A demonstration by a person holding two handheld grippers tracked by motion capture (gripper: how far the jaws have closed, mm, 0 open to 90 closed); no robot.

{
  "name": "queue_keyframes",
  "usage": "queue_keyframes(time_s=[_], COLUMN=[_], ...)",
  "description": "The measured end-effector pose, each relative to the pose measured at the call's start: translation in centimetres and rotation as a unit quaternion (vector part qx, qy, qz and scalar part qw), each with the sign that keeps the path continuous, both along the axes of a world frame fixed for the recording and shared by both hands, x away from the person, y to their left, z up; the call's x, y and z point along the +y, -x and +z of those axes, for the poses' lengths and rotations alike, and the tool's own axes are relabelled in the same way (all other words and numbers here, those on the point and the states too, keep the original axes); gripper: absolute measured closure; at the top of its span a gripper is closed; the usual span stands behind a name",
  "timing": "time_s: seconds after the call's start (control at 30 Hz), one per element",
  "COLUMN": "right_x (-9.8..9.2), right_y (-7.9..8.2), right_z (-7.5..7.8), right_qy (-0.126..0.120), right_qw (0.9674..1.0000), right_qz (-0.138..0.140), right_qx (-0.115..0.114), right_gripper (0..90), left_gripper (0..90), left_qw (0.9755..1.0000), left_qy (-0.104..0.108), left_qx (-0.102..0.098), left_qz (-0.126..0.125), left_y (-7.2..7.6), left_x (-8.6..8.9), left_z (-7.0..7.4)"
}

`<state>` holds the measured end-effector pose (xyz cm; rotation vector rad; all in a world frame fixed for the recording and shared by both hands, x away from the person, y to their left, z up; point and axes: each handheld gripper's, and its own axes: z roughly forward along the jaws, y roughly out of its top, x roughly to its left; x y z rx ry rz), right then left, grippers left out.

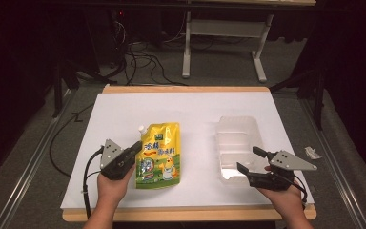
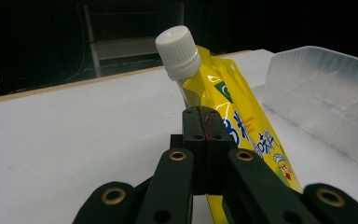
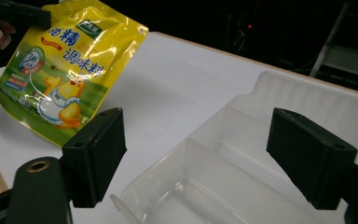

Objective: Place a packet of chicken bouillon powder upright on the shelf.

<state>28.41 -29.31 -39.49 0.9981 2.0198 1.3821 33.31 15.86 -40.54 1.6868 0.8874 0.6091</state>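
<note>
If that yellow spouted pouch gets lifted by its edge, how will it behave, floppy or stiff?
Probably floppy: the yellow pouch is a soft film bag, and it creases where the left gripper pinches its edge. Its glossy surface may slip in the jaws. The white cap makes a stiff end, so the filled body would likely sag below it.

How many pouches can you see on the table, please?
1. The yellow pouch lies left of centre on the table, its edge pinched in the left gripper, with a clear tray to its right.
</note>
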Motion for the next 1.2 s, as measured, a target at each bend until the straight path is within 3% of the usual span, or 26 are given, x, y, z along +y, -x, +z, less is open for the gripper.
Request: queue_keyframes(time_s=[0.27,0.4,0.63,0.93,1.2], right_x=[1.9,3.4,7.3,10.9,14.5], right_y=[-0.5,-1.0,-2.2,-4.2,-5.6], right_z=[0.2,0.5,0.9,1.1,0.5], right_qy=[-0.009,-0.027,-0.017,-0.046,-0.048], right_qw=[0.9998,0.9988,0.9979,0.9943,0.9908], right_qz=[0.015,0.034,0.057,0.084,0.105], right_qx=[0.014,0.022,0.026,0.047,0.071], right_gripper=[16.1,15.9,15.8,15.8,16.0], left_gripper=[90.0,90.0,90.0,90.0,90.0], left_qw=[0.9997,0.9994,0.9984,0.9961,0.9947], left_qy=[-0.001,-0.004,-0.006,-0.018,-0.023], left_qx=[-0.02,-0.029,-0.044,-0.066,-0.076], left_qz=[-0.012,-0.018,-0.034,-0.056,-0.067], left_y=[1.5,2.2,3.4,5.1,5.7], left_x=[-0.1,0.0,0.2,0.2,0.2], left_z=[0.5,0.6,0.8,1.1,1.1])
